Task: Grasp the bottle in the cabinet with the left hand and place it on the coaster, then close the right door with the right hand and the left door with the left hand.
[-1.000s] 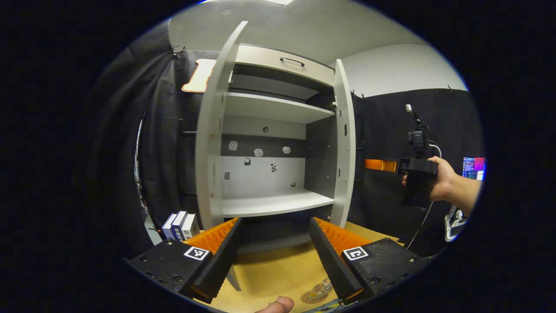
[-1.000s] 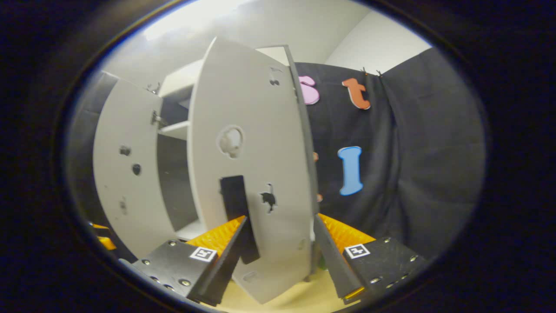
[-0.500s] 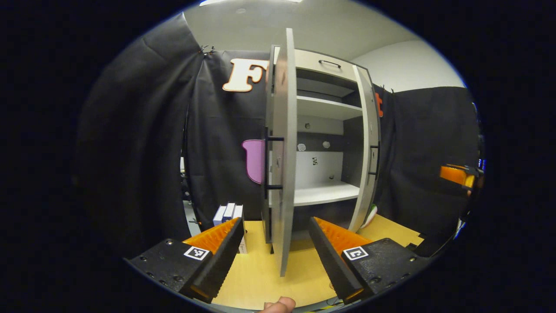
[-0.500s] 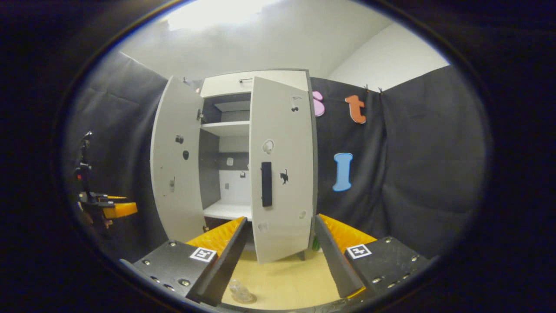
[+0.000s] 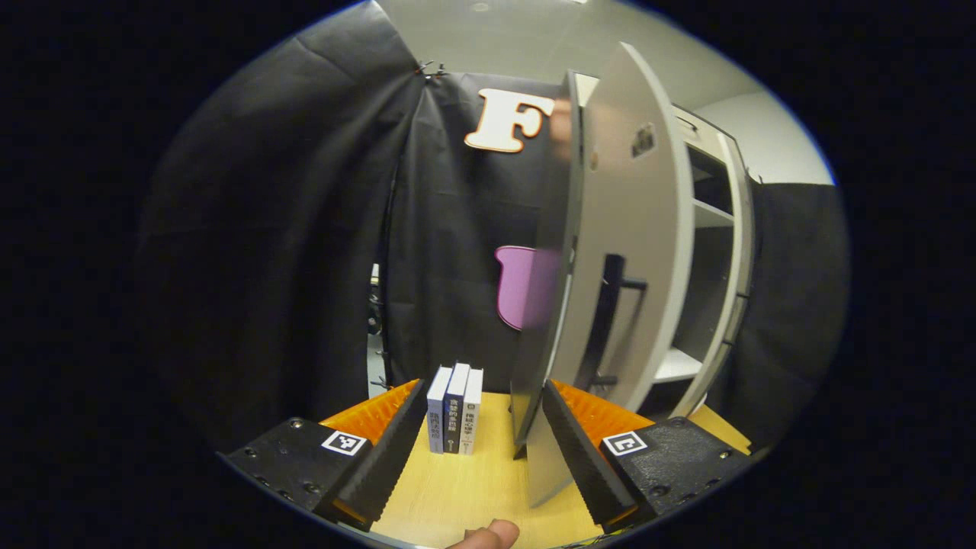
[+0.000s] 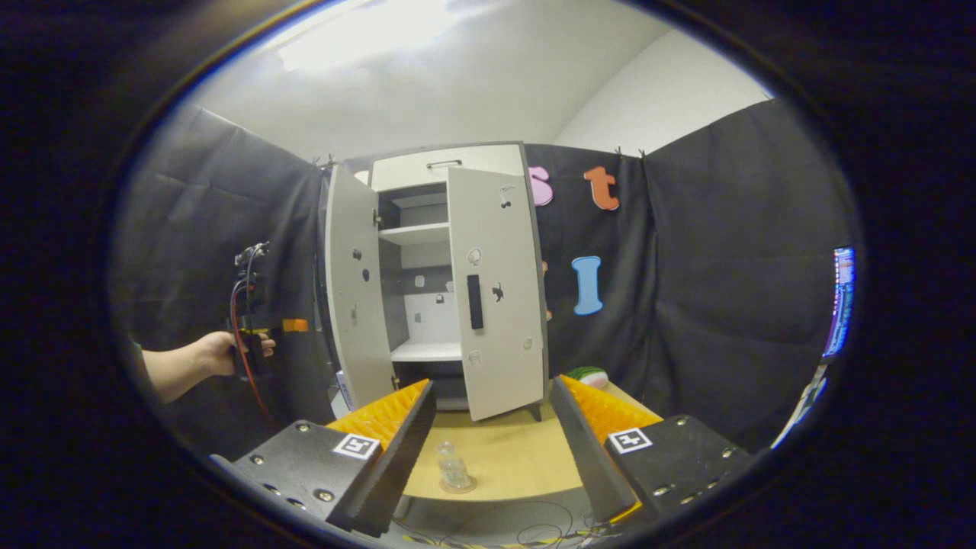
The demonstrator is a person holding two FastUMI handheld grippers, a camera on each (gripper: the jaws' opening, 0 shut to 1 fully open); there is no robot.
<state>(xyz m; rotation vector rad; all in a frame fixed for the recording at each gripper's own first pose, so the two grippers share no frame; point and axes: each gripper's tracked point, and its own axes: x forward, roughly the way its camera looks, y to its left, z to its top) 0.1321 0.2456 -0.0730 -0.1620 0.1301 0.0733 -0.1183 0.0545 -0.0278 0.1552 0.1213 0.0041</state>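
The left gripper (image 5: 480, 450) is hovering with its jaws spread apart and nothing between them, facing the outer face of the cabinet's left door (image 5: 618, 305). The door is standing ajar, its dark handle (image 5: 606, 320) showing. 3 books (image 5: 454, 409) are standing upright on the wooden table (image 5: 465, 496), just left of the door's lower edge.

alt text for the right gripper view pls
A pale cabinet stands with both doors ajar, its lit shelves bare, on a wooden table. A clear bottle sits on a round coaster between the open right tool. At left, a hand holds the left tool beside the left door.
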